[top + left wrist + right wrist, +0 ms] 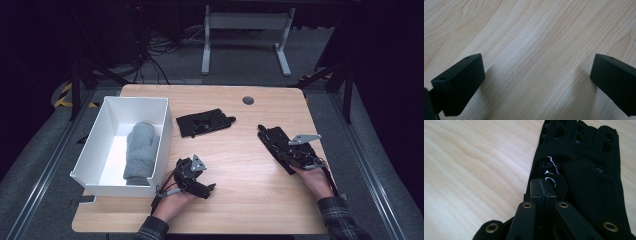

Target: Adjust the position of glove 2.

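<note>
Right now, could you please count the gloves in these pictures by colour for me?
Black fingerless gloves: 2, one mid-table, one under the right gripper
Grey mitten in the white bin: 1
Total: 3

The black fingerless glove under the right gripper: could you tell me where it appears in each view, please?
High view: black fingerless glove, right of centre, under the right gripper.
Left gripper view: not in it.
Right gripper view: glove, centre-right, beyond the shut jaws.
Shared landmark: the wooden table.
</note>
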A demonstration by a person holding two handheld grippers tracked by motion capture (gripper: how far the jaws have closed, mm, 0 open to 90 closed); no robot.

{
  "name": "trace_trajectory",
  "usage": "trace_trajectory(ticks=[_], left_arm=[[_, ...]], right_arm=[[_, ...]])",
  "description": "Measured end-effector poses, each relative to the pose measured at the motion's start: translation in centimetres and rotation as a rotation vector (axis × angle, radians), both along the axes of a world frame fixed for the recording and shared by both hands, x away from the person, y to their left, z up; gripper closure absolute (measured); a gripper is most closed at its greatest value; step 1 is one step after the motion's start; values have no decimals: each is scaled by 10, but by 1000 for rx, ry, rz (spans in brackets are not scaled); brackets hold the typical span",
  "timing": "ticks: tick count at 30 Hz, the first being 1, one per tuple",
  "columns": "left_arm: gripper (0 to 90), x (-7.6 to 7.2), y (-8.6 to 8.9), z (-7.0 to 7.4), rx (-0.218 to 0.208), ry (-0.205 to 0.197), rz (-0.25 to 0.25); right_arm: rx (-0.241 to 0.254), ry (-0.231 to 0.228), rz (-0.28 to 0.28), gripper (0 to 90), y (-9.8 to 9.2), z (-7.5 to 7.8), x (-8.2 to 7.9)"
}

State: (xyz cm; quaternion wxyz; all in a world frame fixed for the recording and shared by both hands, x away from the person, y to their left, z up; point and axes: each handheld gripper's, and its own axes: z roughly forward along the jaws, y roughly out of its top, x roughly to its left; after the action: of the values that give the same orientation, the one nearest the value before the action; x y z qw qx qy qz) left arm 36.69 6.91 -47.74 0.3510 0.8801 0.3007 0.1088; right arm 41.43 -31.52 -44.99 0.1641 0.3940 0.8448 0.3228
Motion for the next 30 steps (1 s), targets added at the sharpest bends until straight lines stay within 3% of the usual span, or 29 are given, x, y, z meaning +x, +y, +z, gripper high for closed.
trace_trajectory(ticks=[20, 24, 25, 27, 30], left_arm=[[2, 0, 0, 0, -2, -1, 2], [2, 0, 0, 0, -2, 0, 1], [2, 0, 0, 0, -2, 0, 1], [2, -1, 0, 0, -5, -3, 4], [2, 0, 0, 0, -4, -2, 1]], right_arm=[[16, 33, 175, 900, 41, 2, -70], [37, -13, 152, 900, 28, 16, -69], [37, -13, 152, 900, 28, 16, -69], [23, -15, 110, 900, 6, 16, -61], [8, 3, 90, 900, -6, 13, -55]])
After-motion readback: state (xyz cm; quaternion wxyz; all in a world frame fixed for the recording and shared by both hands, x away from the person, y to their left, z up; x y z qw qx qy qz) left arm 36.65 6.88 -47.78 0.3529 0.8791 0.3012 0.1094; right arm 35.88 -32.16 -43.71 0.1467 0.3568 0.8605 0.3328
